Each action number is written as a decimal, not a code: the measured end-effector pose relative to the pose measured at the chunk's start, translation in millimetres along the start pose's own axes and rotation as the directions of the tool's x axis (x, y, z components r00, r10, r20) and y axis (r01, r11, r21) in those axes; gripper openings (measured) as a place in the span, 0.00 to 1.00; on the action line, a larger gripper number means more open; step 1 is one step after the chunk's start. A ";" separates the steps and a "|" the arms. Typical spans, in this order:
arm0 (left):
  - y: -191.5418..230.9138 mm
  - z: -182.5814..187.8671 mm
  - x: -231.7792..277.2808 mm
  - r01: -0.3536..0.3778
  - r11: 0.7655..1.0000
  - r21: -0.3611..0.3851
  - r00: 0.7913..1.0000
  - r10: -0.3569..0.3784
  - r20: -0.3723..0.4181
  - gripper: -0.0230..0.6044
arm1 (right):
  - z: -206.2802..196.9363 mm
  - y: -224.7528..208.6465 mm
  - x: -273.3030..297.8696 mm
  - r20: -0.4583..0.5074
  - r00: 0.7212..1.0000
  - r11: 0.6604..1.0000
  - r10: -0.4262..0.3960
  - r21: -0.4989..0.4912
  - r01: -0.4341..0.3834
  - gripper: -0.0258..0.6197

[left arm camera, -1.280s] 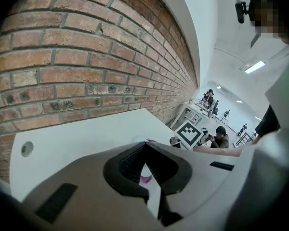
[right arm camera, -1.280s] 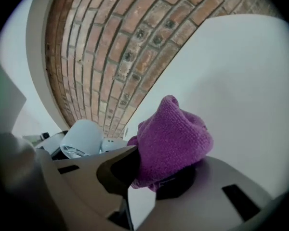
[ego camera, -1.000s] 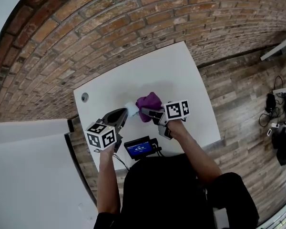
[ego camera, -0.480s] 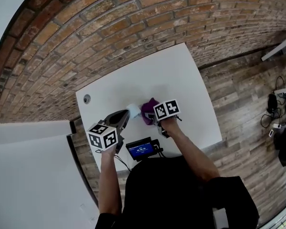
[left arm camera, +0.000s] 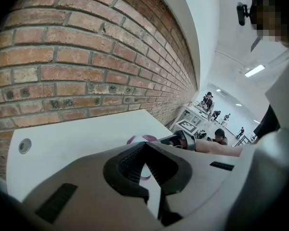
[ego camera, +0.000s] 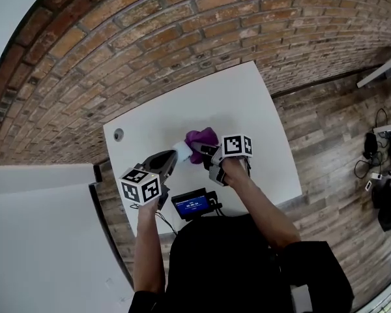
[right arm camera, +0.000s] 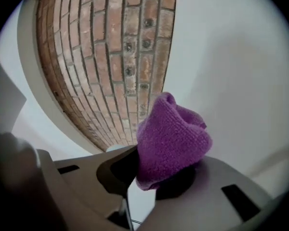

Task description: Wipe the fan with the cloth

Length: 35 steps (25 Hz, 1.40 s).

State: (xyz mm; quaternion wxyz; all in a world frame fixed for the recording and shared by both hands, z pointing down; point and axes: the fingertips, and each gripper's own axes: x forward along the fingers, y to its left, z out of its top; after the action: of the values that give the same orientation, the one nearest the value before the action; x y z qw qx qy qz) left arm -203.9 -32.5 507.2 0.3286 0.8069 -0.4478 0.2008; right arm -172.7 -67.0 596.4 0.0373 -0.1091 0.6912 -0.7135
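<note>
On the white table [ego camera: 234, 103], my left gripper [ego camera: 172, 156] is shut on a small white fan [ego camera: 181, 150], which sticks out past its tips. My right gripper [ego camera: 207, 152] is shut on a bunched purple cloth [ego camera: 201, 139] that lies against the fan's right side. In the right gripper view the cloth [right arm camera: 171, 136] bulges out from between the jaws of that gripper [right arm camera: 159, 177], with the table and brick wall behind. In the left gripper view the jaws of the left gripper [left arm camera: 144, 148] meet at their tips. They hide most of the fan, and only a purple edge of cloth [left arm camera: 137, 139] shows beyond them.
A small device with a blue screen [ego camera: 191, 204] and a cable sits at the table's near edge, between my arms. A round cable hole [ego camera: 118, 134] is near the table's left corner. A brick wall [ego camera: 150, 38] runs behind the table, with wooden floor [ego camera: 332, 142] to the right.
The right gripper slid left with the cloth over the fan, then came back right and rolled a little, uncovering more cloth. The left gripper and fan stayed put.
</note>
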 end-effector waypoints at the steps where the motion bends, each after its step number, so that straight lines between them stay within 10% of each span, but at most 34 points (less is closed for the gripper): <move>1: -0.1 0.3 0.5 0.001 1.000 0.001 1.000 -0.001 -0.001 0.05 | -0.9 -9.9 -0.4 -0.001 0.999 0.999 -0.044 -0.007 0.044 0.14; 8: -0.2 -0.1 0.1 0.001 1.000 -0.003 1.000 -0.001 0.004 0.05 | -18.8 -72.5 -4.1 -0.142 0.916 0.903 -0.375 -0.279 0.326 0.14; 12: 0.8 0.8 0.0 0.001 1.000 -0.003 1.000 -0.001 0.006 0.05 | 24.0 -47.4 -5.0 -0.031 0.897 0.790 -0.441 -0.488 0.371 0.14; 16: 1.3 0.7 0.4 0.000 1.000 -0.007 1.000 0.000 0.012 0.05 | 41.6 -6.4 26.5 -0.068 0.944 0.801 -0.323 -0.552 0.234 0.14; 20: -0.3 -0.5 0.5 -0.002 1.000 -0.011 1.000 0.002 0.012 0.05 | 17.3 -52.9 44.5 -0.181 0.873 0.766 -0.452 -0.581 0.276 0.14; 35: -2.4 2.5 -2.2 0.042 0.999 0.029 0.993 -0.045 0.109 0.05 | -88.8 -78.1 -52.7 -0.310 0.802 0.759 -0.510 -0.600 0.251 0.14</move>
State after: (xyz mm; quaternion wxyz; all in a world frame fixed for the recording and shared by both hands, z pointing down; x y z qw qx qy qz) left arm -202.9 -32.0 503.2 0.2969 0.8308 -0.4446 0.1550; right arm -132.2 33.9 666.7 -0.3079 -0.0871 0.8106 -0.4904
